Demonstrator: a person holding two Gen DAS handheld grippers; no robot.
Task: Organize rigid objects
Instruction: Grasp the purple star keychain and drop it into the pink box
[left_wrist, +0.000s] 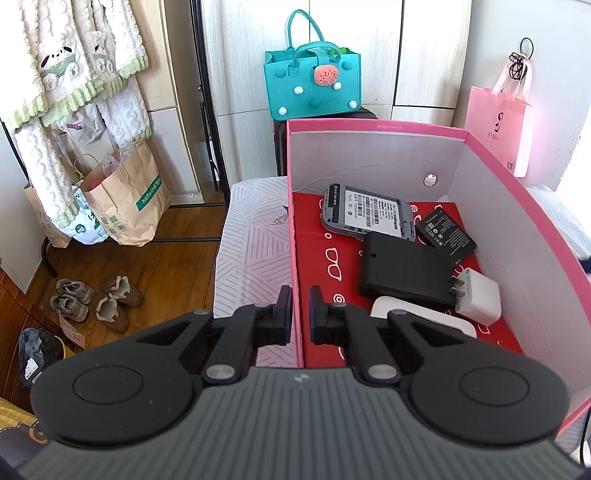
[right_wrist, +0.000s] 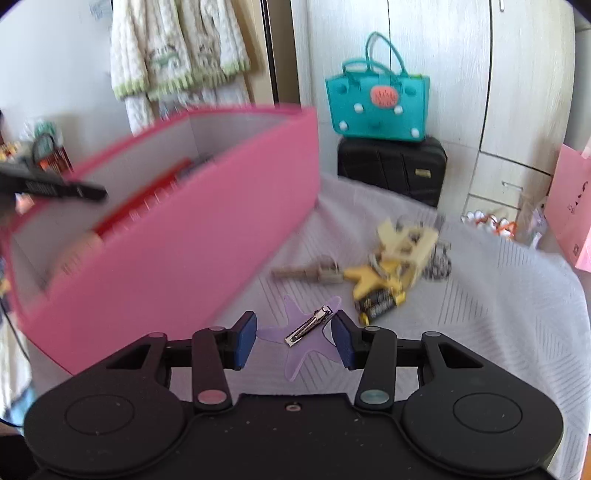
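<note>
Purple clip: the star-shaped hair clip (right_wrist: 303, 334) lies on the white bedspread (right_wrist: 480, 314), metal bar up, right between your right gripper (right_wrist: 299, 341) pads.
Long axis: the metal bar runs from about 7 o'clock to 1 o'clock across the gap, so the pads would meet the star's arms, not the bar's ends.
Right jaws: spread with a gap either side of the clip; the 3 o'clock pad looks nearest a star point, and I cannot tell whether it touches.
Right hand pose: angled down toward the bed, close over the clip.
Nearer hand: your right; the left is occupied.
Left jaws: your left gripper (left_wrist: 300, 314) is pinching the near left wall of the pink box (left_wrist: 517, 206), one pad outside, one inside.
Box contents: phone-like device, black battery, black case and white charger already inside.
Other loose items: keys and batteries at 1 o'clock from the clip.
</note>
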